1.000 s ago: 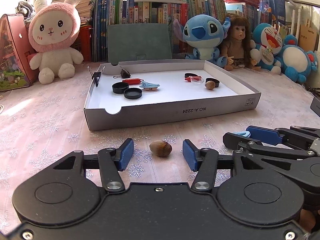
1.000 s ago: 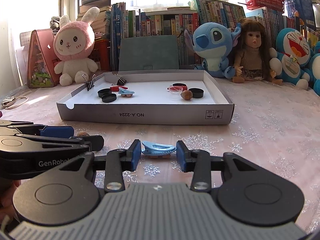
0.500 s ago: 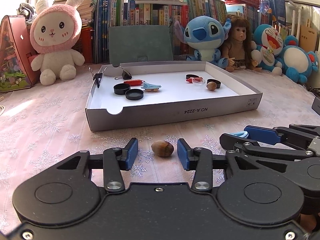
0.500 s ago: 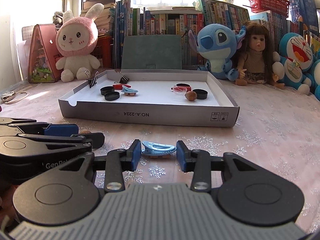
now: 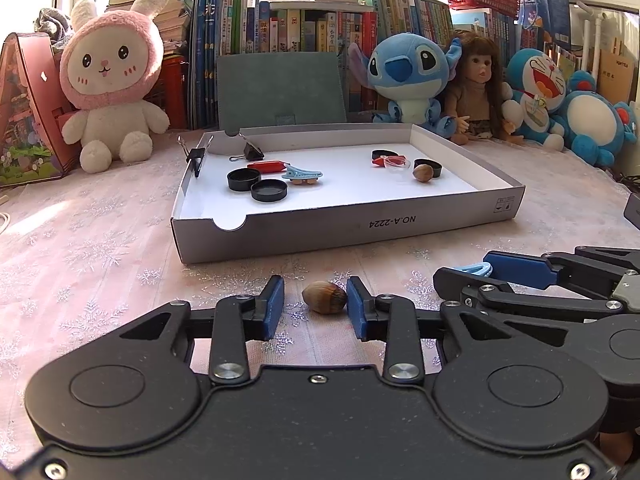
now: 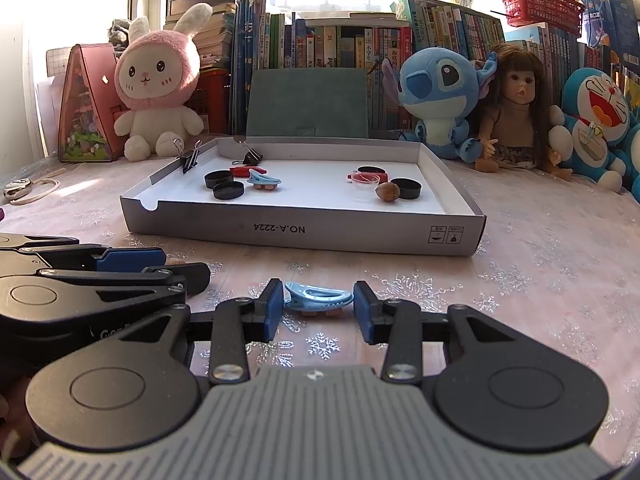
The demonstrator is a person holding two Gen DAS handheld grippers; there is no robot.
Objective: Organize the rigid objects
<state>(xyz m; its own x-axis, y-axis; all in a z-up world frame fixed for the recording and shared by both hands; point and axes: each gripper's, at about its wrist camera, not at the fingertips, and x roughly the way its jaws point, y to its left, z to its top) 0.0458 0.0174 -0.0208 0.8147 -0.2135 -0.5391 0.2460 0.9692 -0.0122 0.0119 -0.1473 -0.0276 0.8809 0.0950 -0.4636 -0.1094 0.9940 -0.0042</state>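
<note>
**A:** Your left gripper has just been closing around the hazelnut lying on the tablecloth just in front of the tray. The inner pad touches the nut's side, or very nearly; the outer pad is clear of it. So the jaws are apart, with no grip made.

**B:** And my right one?

**A:** The right gripper brackets the blue hair clip, which also lies just in front of the tray, beside the nut. It is taken end to end, I'd say because the long axis gives the pads something firm to bear on. One pad looks to be touching the clip's end. At the other tip I can't tell whether there is contact, so I can't say it is clamped.

**B:** Why are both things down here by the front wall?

**A:** They seem to be the two strays. In the tray a second hazelnut sits near the right end, by a black cap and a clear dish. A matching blue clip lies toward the left end with two more black caps. Your loose nut probably belongs with the first group, your clip with the second.

**B:** Anything to watch?

**A:** The nut is round and smooth. With one pad leading, it may roll before the other meets it.
</note>
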